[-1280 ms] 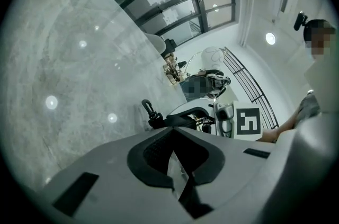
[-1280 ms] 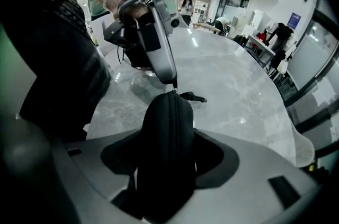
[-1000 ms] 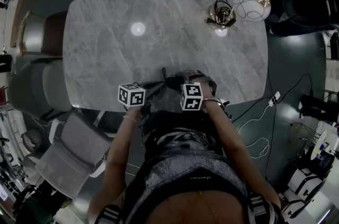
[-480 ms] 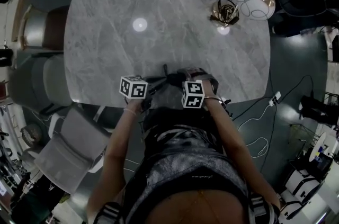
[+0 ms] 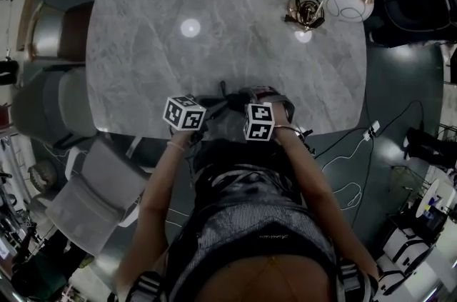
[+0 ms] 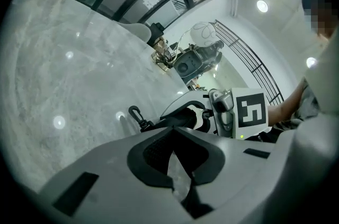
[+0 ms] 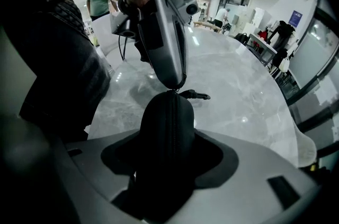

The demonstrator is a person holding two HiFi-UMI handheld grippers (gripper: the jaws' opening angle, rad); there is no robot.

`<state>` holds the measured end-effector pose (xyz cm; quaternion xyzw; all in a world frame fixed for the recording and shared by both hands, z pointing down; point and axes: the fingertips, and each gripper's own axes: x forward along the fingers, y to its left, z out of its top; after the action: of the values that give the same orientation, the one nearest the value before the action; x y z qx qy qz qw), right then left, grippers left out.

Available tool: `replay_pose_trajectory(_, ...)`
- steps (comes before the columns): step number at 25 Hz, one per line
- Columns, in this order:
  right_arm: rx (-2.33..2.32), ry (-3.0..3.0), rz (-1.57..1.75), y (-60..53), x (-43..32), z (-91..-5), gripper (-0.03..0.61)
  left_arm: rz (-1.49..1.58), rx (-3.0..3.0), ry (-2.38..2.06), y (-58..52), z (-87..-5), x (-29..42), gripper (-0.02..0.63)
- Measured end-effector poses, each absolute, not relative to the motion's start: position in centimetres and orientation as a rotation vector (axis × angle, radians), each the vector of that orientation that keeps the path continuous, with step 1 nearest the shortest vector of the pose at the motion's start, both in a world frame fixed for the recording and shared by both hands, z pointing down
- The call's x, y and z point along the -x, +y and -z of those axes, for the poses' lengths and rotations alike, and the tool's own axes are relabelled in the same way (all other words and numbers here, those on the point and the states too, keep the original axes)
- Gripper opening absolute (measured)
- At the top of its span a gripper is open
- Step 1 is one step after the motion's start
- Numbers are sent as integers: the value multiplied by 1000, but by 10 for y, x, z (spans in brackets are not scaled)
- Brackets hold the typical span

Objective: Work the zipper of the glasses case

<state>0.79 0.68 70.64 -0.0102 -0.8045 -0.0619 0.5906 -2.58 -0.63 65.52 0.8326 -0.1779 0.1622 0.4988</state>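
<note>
**Hold the case firm, pull along the teeth**

The glasses case (image 7: 169,133) is by the near edge of the table (image 5: 235,22), clamped across its body between the right gripper's (image 7: 169,146) jaws, with the zipper (image 7: 172,119) running up its middle. The left gripper (image 6: 172,153) has its jaws fully together at the case's far end, where the zipper ends; whether it pinches the pull cannot be seen. The right grip should probably stay firm while the left draws straight along the teeth, clear of the clip (image 7: 197,95) beyond.

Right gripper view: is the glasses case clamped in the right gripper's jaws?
Yes, the black glasses case stands between the jaws of the right gripper, gripped from both sides, its zipper facing the camera.
</note>
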Motion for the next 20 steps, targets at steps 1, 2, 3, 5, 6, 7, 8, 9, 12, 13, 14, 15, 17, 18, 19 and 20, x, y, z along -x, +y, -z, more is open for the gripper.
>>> replay_pose_trajectory(1,24,-1866,151,6,-9,-707,308,-413,-2023,-429,-6,-655,24,5)
replay_pose_trajectory(2,24,-1858,157,6,-10,-709,308,-433,-2031,-427,-5,-654,23,5)
replay_pose_trajectory(3,25,-1852,157,6,-11,-710,307,-457,-2041,-426,-4,-653,22,5)
replay_pose_trajectory(5,28,-1852,147,9,-8,-710,305,-504,-2066,-425,-2,-651,19,5)
replay_pose_trajectory(6,27,-1854,143,10,-7,-709,304,-519,-2074,-426,-2,-650,19,5)
replay_pose_trajectory(7,25,-1854,142,10,-6,-709,304,-526,-2078,-427,-1,-649,18,5)
replay_pose_trajectory(8,25,-1855,140,10,-5,-708,304,-528,-2081,-428,-1,-647,17,5)
replay_pose_trajectory(9,27,-1856,136,11,-4,-706,302,-527,-2085,-429,0,-644,15,5)
replay_pose_trajectory(12,28,-1861,127,11,-3,-704,302,-512,-2105,-412,1,-635,-6,5)
replay_pose_trajectory(13,27,-1865,126,11,-3,-704,302,-518,-2114,-416,0,-634,-13,5)
replay_pose_trajectory(14,27,-1870,124,11,-3,-705,304,-527,-2116,-431,-1,-635,-16,5)
replay_pose_trajectory(15,29,-1874,121,11,-2,-705,304,-526,-2106,-448,-2,-636,-16,5)
replay_pose_trajectory(17,32,-1889,118,12,-1,-704,304,-482,-2066,-464,-2,-637,-14,5)
replay_pose_trajectory(18,32,-1896,124,13,-2,-705,304,-463,-2053,-464,-1,-637,-13,5)
replay_pose_trajectory(19,30,-1902,134,13,-3,-707,304,-456,-2050,-465,0,-638,-13,5)
replay_pose_trajectory(20,26,-1907,145,13,-5,-709,304,-462,-2054,-468,1,-639,-13,5)
